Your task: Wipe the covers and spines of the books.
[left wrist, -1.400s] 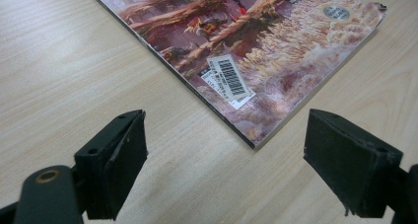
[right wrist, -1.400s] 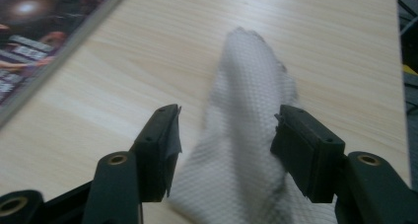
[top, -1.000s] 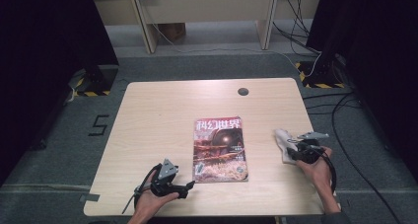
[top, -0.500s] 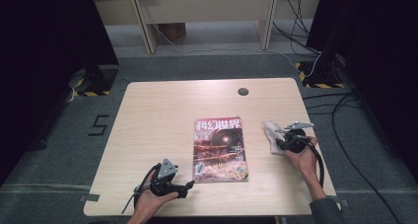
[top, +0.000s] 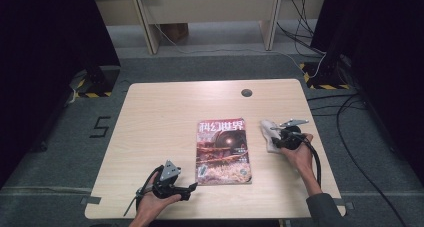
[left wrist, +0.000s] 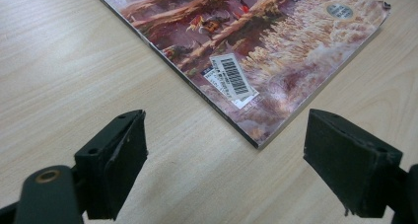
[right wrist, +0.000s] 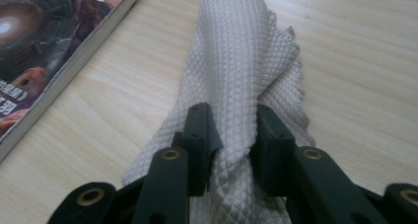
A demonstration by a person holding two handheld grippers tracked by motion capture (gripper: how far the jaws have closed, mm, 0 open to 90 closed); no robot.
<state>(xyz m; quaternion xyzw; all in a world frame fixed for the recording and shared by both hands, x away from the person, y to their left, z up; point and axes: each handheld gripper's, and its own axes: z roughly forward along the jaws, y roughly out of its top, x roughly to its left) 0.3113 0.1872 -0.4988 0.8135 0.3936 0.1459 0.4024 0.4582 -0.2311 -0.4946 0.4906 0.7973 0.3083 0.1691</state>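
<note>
Pinching the cloth [right wrist: 241, 61], the right hand-held gripper [right wrist: 231, 135] lies seemingly level beside the magazine [top: 222, 149].

Desk [top: 160, 117]: bare wood on the whole left half and along the far edge, lots of room to pass.
Magazine [top: 222, 152]: lies flat in the middle, low, easy to go over.
Cloth [top: 269, 133]: bunched just right of the magazine, with a thin strip of wood between them.
Small round hole [top: 246, 93]: near the far edge, flat, blocks nothing.
Near left corner: the left gripper [top: 190, 189] sits there, close to the magazine corner.
</note>
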